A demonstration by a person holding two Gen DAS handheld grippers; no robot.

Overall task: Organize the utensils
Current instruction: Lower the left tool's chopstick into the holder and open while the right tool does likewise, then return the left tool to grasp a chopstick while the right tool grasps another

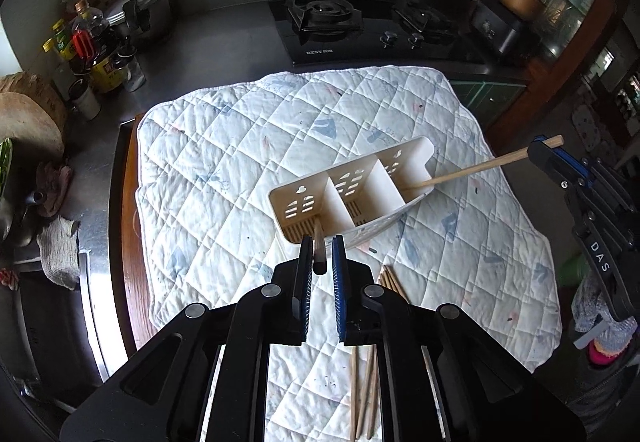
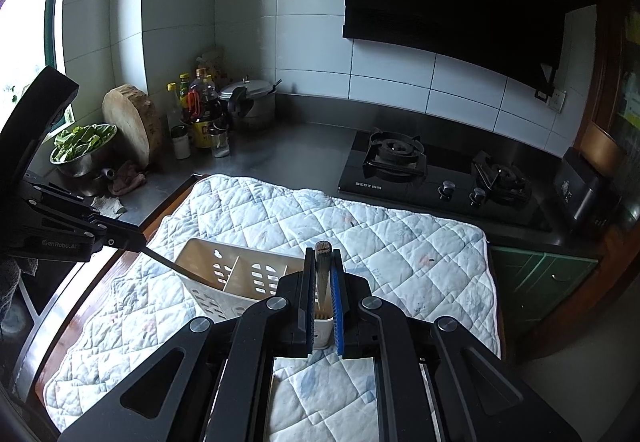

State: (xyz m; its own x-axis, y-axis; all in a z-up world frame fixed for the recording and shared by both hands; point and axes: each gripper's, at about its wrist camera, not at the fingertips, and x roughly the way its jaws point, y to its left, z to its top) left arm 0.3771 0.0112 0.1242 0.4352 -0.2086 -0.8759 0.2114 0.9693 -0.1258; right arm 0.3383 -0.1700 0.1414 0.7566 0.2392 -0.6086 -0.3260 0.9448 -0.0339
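Left wrist view: the left hand-held gripper point(image 1: 321, 252) is a little open around a stick over the white holder point(image 1: 352, 190). The right hand-held gripper point(image 2: 323, 262) pinches chopsticks point(image 2: 322, 274).

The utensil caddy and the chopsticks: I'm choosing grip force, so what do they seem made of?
Utensil caddy: likely moulded plastic, cream, smooth matte walls with punched cut-outs. Chopsticks: apparently bamboo or wood, pale tan, unvarnished look.
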